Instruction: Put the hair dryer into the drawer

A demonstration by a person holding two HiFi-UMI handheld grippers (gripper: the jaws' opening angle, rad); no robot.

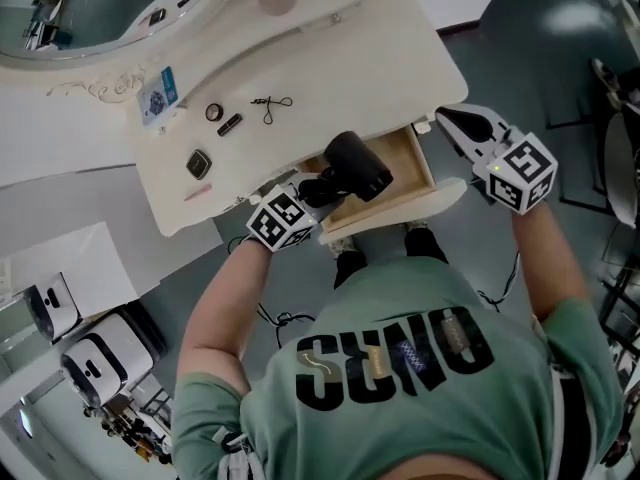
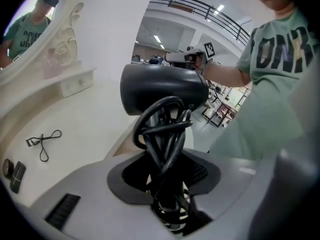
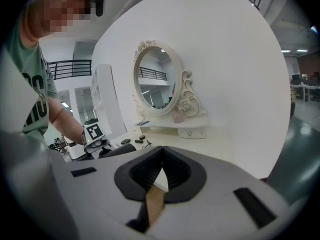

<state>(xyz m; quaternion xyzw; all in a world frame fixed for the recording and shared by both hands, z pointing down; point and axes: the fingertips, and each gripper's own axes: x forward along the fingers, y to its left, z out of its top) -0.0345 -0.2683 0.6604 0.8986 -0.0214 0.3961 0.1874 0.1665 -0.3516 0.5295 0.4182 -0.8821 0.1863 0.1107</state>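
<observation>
Tabletop of a cream dressing table (image 1: 330, 48) fills the upper middle of the head view. Its oval mirror (image 1: 100, 8) is cut off by the upper left corner of the frame. Below, the person's green shirt (image 1: 400, 368) covers the lower half and hides the floor under the table's front.

At the centre, the drawer (image 1: 418, 163) stands pulled out. Only its right part and pale front show, since the rest lies under the hair dryer (image 1: 355, 166) and the left gripper (image 1: 318, 190).

The black dryer hangs over the open drawer. Its handle is clamped between the left gripper's jaws and hidden in the head view behind the marker cube. In the left gripper view, the wound black cord (image 2: 162, 134) wraps the handle and conceals where the pads press.

The right gripper (image 1: 445, 120) sits at the right, just beside the drawer's far right corner. Its jaw tips are together, and nothing can be seen between them.

Small things lie on the tabletop's left part:
- a blue-and-white packet (image 1: 158, 95)
- a dark square case (image 1: 198, 163)
- a thin looped wire tool (image 1: 271, 103)
- a short dark tube (image 1: 230, 124)
- a small ring (image 1: 214, 112), too small to identify
</observation>
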